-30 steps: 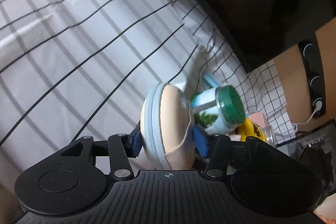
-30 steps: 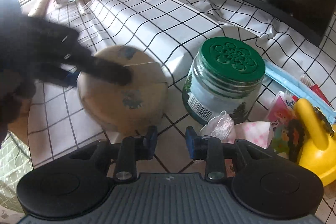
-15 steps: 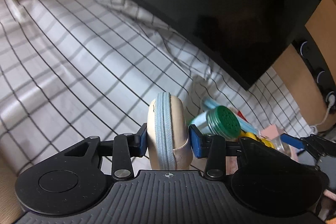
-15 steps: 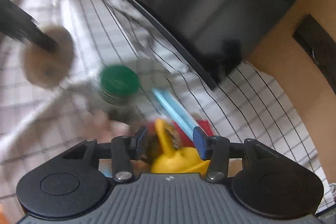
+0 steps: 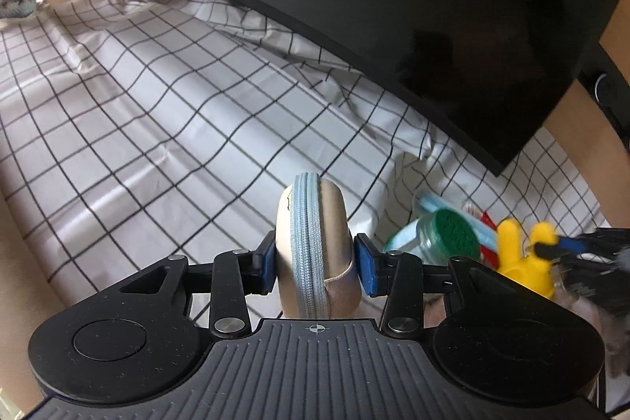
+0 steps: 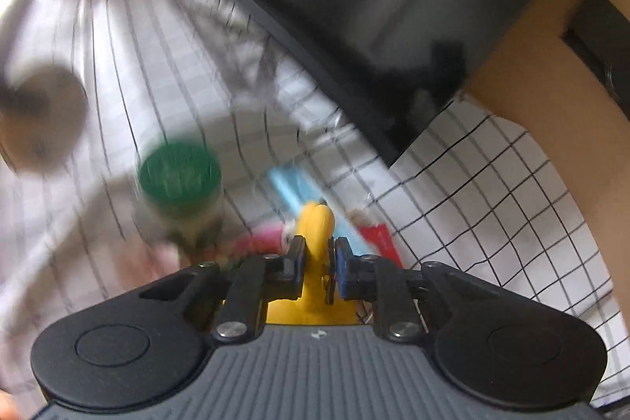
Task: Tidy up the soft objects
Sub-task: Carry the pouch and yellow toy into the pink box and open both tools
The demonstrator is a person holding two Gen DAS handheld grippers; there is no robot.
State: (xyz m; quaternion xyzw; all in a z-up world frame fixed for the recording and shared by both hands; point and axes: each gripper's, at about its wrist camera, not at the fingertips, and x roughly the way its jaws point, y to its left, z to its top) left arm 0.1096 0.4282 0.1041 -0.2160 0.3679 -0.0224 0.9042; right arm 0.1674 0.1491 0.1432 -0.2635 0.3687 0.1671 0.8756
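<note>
Pouch: round beige zip pouch point(image 5: 315, 250) is clamped in my L gripper point(image 5: 315, 256), zipper edge facing me, held up over the checked cloth point(image 5: 157, 113).
L grip: pads squeeze both flat faces; fabric dents a bit on the right side.
R grip: my R gripper point(image 6: 318, 264) is closing on the yellow toy point(image 6: 315, 235), pads already against its narrow upper part.
Toy spot: in the clutter by the green-lid jar point(image 6: 179, 180), near the dark screen's point(image 5: 393, 6) corner.
How-to: I'd keep the squeeze light on both, lift straight, and not swing the toy into the jar.
Feel: pouch padded, matte, ribbed blue-grey zip; toy smooth, rubbery-looking; jar hard, looks easy to tip.
Blur: R view smeared, so small bits stay unclear.
</note>
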